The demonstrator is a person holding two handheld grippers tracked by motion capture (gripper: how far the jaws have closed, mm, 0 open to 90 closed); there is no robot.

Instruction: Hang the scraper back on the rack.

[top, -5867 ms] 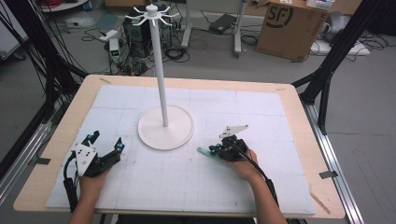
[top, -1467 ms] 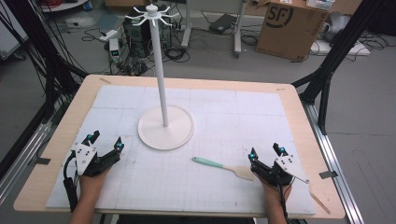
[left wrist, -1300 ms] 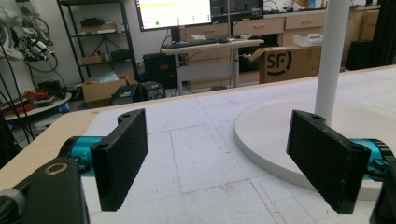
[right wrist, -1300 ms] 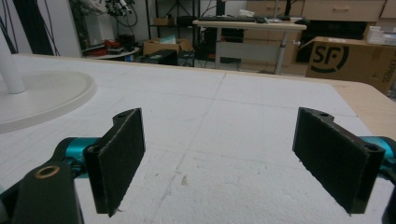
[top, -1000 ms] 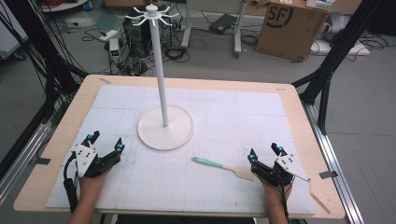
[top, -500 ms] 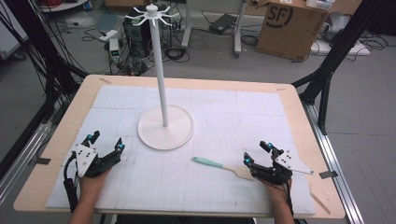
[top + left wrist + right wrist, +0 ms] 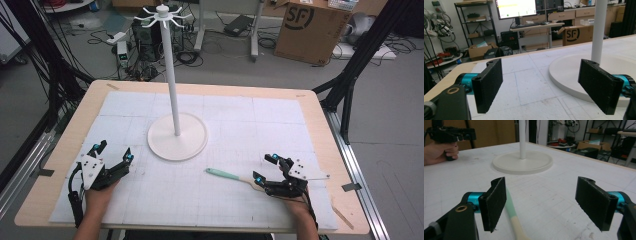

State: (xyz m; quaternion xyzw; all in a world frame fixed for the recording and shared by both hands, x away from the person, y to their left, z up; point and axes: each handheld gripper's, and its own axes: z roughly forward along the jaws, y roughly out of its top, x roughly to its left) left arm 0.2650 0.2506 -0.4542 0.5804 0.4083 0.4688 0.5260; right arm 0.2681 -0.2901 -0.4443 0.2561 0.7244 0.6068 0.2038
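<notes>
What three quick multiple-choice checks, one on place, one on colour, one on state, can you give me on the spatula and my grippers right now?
1. Where does the spatula lie?
A. on the mat, right of the stand's round base
B. hung on the stand's top hooks
C. between the left gripper's fingers

2. What colour is the spatula's handle end?
A. red
B. mint green
C. black

3. How is the right gripper?
A. shut on the spatula
B. shut on nothing
C. open beside the spatula

Answers:
1 A, since the high view shows it flat on the white mat between base and right gripper.
2 B, as both the high view and the right gripper view show mint green.
3 C, because its fingers stand wide apart, the spatula lying by one of them.
</notes>
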